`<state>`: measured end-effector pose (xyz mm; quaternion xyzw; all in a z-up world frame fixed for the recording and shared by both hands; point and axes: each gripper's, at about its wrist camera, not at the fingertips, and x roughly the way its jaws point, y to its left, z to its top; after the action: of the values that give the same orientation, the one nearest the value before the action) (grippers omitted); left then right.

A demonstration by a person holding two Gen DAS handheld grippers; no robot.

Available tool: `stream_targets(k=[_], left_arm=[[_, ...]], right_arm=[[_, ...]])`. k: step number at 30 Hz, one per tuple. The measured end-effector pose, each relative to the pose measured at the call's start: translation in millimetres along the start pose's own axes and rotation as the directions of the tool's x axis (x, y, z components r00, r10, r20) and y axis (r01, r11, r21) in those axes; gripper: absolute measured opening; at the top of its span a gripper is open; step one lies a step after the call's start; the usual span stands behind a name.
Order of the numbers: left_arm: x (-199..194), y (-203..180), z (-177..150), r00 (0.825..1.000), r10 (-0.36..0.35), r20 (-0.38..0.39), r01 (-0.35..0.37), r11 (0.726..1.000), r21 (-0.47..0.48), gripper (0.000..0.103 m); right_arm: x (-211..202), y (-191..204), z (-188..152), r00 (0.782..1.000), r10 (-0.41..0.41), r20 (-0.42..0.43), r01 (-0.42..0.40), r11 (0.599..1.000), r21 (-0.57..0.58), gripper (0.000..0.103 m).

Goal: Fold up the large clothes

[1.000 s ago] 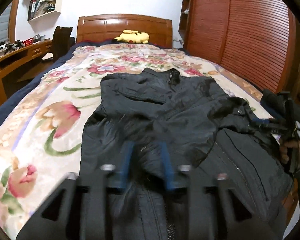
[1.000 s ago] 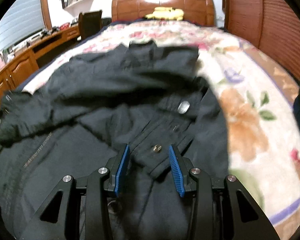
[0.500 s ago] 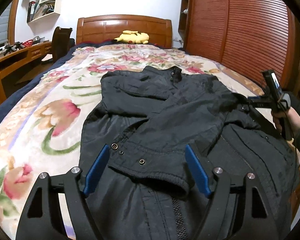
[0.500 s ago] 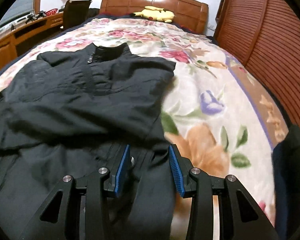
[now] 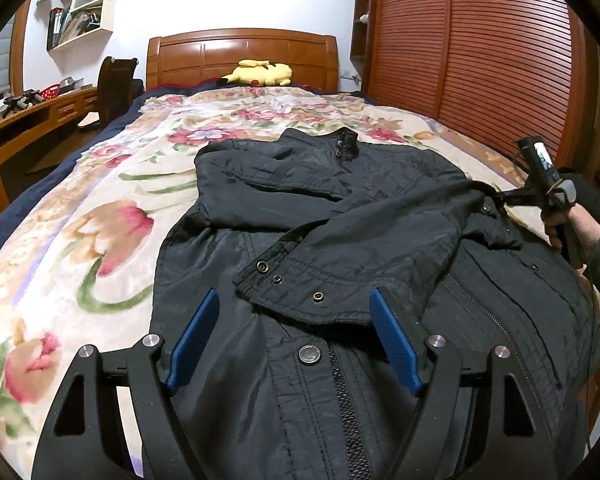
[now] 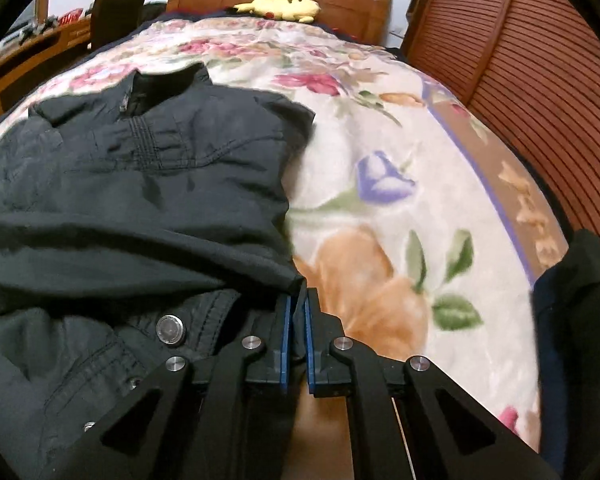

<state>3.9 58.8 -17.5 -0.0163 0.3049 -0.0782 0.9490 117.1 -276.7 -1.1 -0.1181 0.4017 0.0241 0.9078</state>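
Jacket (image 6: 140, 184) edge sits pinched between right gripper (image 6: 296, 312) fingers (image 6: 285, 332).

Black jacket (image 5: 364, 216), large, shell fabric, front zip and metal snap buttons; lies face up on a bed, collar toward the headboard. One sleeve (image 5: 340, 264) is folded across the chest, its snap cuff resting over the zip.

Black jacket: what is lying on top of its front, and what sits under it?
A folded-over sleeve lies across the black jacket, cuff snaps showing. Under it is the floral blanket; whatever the sleeve covers is hidden.
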Motion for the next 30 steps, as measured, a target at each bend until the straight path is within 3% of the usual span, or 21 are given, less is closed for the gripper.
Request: stream_targets(k=[6,9,18,21,23,30], left_arm=[[-1,0,-1,1.000,0.001,-0.003,-0.001,1.000,-0.003,0.078],[-2,0,-1,1.000,0.006,-0.005,-0.006,1.000,0.002,0.078],[-2,1,-4,1.000,0.020,-0.010,-0.020,1.000,-0.005,0.078],[-2,1,-4,1.000,0.019,-0.011,-0.019,1.000,-0.002,0.078],[-1,1,-4,1.000,0.017,-0.011,-0.017,1.000,0.001,0.078],[-1,-2,-3,1.000,0.016,-0.011,-0.016,1.000,0.017,0.078]], right_arm=[[-52,-8,4,0.985,0.101,0.139,-0.098,0.995,-0.027,0.028],[-70,-5,6,0.970,0.132,0.204,-0.128,0.991,-0.033,0.030],[-35,30,22,0.984,0.144,0.108,-0.140,0.989,-0.043,0.025],[-3,31,18,0.975,0.220,-0.014,-0.221,0.974,-0.051,0.025],[8,37,7,0.979,0.197,-0.055,-0.202,0.974,-0.101,0.025],[2,35,2,0.984,0.175,-0.042,-0.178,0.979,-0.095,0.025]])
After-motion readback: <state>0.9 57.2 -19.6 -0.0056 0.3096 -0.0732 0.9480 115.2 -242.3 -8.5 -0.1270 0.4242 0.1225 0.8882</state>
